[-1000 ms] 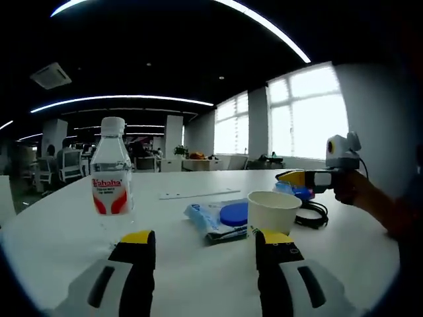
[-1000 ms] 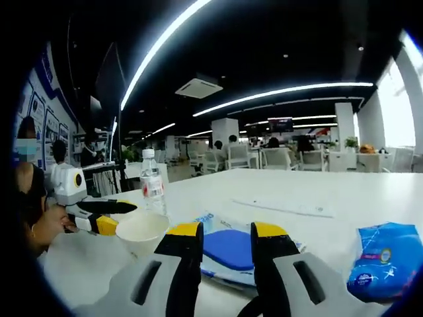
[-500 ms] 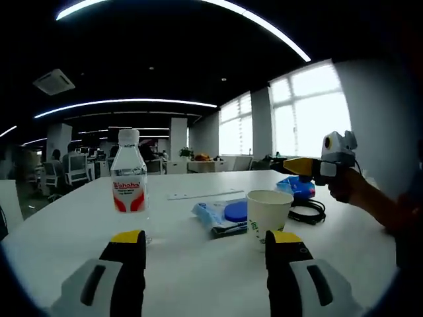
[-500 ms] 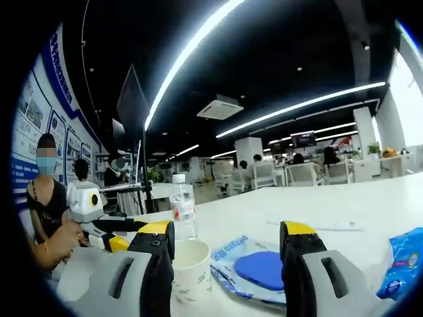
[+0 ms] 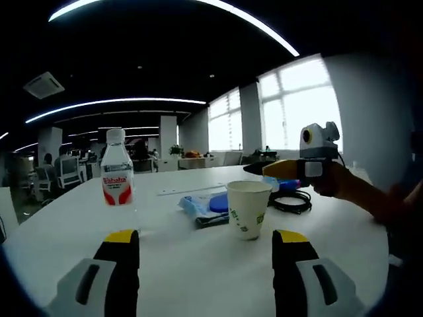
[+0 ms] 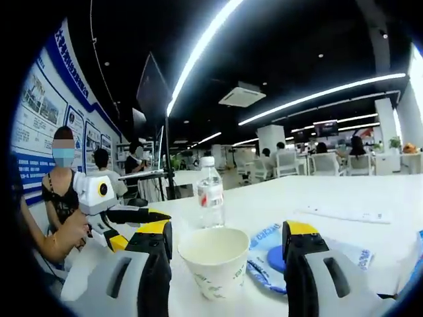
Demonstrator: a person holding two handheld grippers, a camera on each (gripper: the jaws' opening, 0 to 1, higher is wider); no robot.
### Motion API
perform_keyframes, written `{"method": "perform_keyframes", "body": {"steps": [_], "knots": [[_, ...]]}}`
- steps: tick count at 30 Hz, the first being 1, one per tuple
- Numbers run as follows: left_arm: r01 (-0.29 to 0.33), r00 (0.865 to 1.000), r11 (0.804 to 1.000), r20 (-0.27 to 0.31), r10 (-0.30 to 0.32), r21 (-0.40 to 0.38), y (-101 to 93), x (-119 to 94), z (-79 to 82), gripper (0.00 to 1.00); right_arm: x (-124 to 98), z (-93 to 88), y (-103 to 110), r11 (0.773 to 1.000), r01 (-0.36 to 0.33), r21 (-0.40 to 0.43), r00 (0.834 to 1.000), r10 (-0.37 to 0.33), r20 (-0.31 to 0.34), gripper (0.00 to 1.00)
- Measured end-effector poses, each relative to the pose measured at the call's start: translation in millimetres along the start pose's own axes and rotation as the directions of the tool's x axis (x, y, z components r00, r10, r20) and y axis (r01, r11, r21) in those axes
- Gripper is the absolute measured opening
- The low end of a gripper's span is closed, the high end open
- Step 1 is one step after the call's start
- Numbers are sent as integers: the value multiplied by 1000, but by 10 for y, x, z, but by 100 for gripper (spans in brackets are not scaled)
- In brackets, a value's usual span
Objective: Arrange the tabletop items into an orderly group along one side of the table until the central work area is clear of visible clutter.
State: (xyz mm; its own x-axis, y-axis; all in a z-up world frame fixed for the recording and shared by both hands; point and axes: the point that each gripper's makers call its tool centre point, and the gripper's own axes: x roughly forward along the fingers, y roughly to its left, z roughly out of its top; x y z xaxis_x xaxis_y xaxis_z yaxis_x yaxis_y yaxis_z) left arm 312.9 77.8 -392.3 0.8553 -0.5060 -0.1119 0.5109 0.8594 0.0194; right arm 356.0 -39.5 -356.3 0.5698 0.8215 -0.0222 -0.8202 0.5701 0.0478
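Right gripper (image 6: 225, 247): jaws spread wide, paper cup (image 6: 215, 259) standing between them, not yet clamped
Left gripper (image 5: 205, 254): jaws apart, empty, cup (image 5: 247, 209) ahead and slightly right
Cup handling: likely light, thin-walled, crushable; take it gently mid-wall
Beyond right gripper: water bottle (image 6: 210, 193) behind cup, blue wipes pack (image 6: 277, 254) just right of it
Surface (image 5: 192, 264): black cable (image 5: 291, 201) past the cup

White table (image 5: 198, 264): bottle (image 5: 117, 169), cup (image 5: 246, 209) (paper), wipes (image 5: 198, 210).
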Motion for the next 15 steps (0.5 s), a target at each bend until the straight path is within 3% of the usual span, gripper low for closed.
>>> {"method": "perform_keyframes", "body": {"steps": [5,8,12,15], "knots": [[-12,1000,1000,1,12,-9,27,-83,-5,82,40,-73,59,1000,-21,5,999,21,-24,70],[-16,998,1000,67,16,5,23,-171,114,82,72,-140,101,999,-42,-5,998,41,-43,70],[-34,997,999,70,34,-13,38,-233,145,82,108,-221,138,999,-51,-17,996,50,-69,70],[-9,997,1000,82,11,-20,-21,-243,142,79,123,-286,141,998,-41,-46,995,37,-89,67]]}}
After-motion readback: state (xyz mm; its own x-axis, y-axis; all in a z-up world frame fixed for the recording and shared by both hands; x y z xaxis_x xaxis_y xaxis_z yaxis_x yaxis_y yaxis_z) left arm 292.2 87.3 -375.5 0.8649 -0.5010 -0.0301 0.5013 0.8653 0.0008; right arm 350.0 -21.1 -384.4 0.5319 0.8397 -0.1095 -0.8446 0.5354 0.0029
